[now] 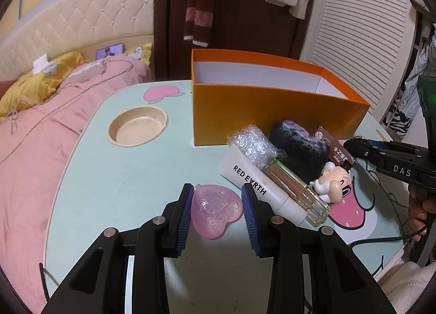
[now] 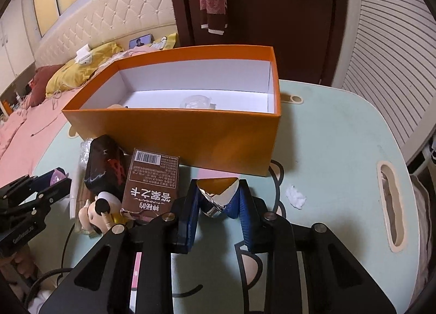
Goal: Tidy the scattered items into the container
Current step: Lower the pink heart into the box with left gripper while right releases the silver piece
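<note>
The orange box (image 1: 272, 112) stands at the back of the pale green table; in the right wrist view the orange box (image 2: 190, 134) holds a clear item (image 2: 197, 102). My left gripper (image 1: 216, 206) has its blue pads around a pink heart-shaped item (image 1: 215, 212), touching its edges on the table. My right gripper (image 2: 216, 201) is shut on a small orange and silver foil wrapper (image 2: 215, 194), held in front of the box. A white tube (image 1: 259, 186), a glass bottle (image 1: 297, 191), a black case (image 1: 298, 148), a brown card box (image 2: 152, 180) and a small figurine (image 1: 332, 182) lie in a pile.
A bubble-wrap piece (image 1: 252, 143) lies by the tube. A round cup recess (image 1: 137, 126) sits in the table's left part. A crumpled white scrap (image 2: 295, 195) lies right of my right gripper. A slot handle (image 2: 392, 205) is at the right edge. A pink bed (image 1: 32, 137) lies left.
</note>
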`<state>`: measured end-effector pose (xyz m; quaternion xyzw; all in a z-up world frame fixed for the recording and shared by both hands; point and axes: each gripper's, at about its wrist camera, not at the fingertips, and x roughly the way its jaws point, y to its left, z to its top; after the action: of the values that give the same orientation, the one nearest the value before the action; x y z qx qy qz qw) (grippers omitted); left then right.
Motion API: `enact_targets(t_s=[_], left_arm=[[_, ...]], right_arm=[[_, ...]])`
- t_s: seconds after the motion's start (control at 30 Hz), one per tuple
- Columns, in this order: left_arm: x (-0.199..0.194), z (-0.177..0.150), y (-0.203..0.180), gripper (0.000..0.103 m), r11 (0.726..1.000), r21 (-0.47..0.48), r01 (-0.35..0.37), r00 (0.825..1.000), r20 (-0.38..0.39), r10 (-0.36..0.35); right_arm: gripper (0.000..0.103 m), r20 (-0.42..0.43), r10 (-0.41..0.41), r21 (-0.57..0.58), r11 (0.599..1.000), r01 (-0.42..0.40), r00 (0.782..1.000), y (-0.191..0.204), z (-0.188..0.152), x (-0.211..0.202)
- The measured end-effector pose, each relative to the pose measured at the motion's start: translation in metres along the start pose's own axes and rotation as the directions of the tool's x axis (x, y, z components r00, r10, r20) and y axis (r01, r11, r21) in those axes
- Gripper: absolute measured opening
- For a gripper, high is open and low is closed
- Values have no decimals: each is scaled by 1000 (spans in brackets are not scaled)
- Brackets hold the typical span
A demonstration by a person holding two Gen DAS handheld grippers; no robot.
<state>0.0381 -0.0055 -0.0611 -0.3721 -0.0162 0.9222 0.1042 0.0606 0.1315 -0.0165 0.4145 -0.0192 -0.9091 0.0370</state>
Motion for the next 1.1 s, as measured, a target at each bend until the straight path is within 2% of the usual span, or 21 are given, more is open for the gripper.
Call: enact_targets(t_s=[0.37, 0.63, 0.77, 1.1], left_arm=[[-18, 10, -8, 34, 999, 3, 43, 997, 62, -43], [-30, 22, -14, 34, 998, 19, 54, 994, 96, -55], [-33, 34, -18, 34, 998, 29, 62, 991, 120, -65], [-13, 80, -25, 34, 995, 57, 85, 982, 163, -93]], right_arm=[[28, 46, 15, -18, 1000, -14, 999, 5, 2, -19], [28, 107, 58, -26, 998, -55, 993, 11, 10, -41], [28, 161, 77, -41, 997, -72, 984, 14, 16, -53], [28, 180, 122, -58, 992, -114, 976, 18, 48, -39]])
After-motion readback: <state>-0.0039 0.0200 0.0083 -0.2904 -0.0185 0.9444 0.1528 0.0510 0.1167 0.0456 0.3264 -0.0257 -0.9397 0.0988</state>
